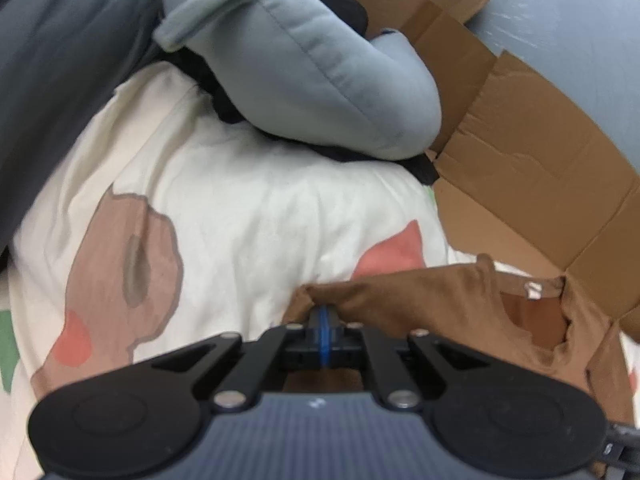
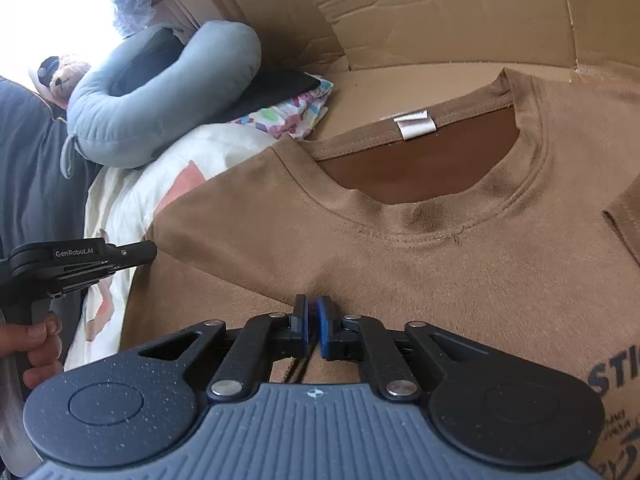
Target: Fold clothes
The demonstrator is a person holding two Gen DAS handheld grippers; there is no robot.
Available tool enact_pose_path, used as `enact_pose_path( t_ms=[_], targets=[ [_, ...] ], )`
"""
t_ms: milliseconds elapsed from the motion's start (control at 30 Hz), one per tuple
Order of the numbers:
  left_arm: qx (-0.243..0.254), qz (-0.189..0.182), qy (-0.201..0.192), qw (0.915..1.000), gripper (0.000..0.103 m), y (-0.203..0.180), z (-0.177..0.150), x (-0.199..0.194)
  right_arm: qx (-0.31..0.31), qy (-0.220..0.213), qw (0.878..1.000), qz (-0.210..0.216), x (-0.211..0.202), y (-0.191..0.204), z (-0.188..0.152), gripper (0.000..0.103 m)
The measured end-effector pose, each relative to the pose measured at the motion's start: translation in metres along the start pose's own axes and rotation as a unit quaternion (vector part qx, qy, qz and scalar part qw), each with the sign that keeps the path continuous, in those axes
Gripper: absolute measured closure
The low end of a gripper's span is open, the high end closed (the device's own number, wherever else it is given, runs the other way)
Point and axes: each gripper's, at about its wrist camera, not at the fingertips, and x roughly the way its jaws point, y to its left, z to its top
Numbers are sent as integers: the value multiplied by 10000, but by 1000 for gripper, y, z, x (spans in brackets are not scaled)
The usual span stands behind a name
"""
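A: We start with the left gripper (image 1: 324,316). In the left wrist view, lower centre, its blue pads are pressed together on a bunched edge of the brown T-shirt (image 1: 460,300). In the right wrist view we see the same gripper at the left edge, its tip at the shirt's shoulder edge, with a hand (image 2: 38,344) on its handle.

B: And the right gripper (image 2: 312,312)?

A: In the right wrist view, lower centre, its pads stand almost together, with a narrow slit between them. We see a fold of the T-shirt rising to the tips, but we cannot tell whether cloth sits between the pads.

B: Where does the shirt lie?

A: It fills the centre and right of the right wrist view, front up, neck opening with its white label (image 2: 414,124) towards the top. It rests partly on a flattened cardboard box (image 2: 400,12) and partly on a cream printed sheet (image 1: 240,208). A grey-blue cushion (image 1: 304,56) lies at upper centre of the left wrist view.
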Motion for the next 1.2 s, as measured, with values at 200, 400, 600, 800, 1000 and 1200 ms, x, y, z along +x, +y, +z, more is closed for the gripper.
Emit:
enact_pose_path(
  t_ms=[200,400,600,800,1000,1200],
  targets=[
    [25,-176,-151,9997,99,-8,-5,-42,-312,27,9993,192,-23,12,-10,96],
    [96,-228,247,9994,99,-8,-38,-64,-743,67,9960,488,-36,33,-20,96],
    [478,-388,915,9939,99,-8,-81,-69,-1236,346,9883,819,-37,55,-34,96],
    [634,-189,1208,9905,92,-7,-115,-71,-1677,683,9814,635,-20,72,-50,96],
    [783,125,1161,9901,92,-4,-133,-79,-1634,818,9831,127,-22,53,-56,93],
    [438,-237,910,9946,92,-9,-137,-100,-686,1094,9902,541,-29,28,-56,58]
  ],
)
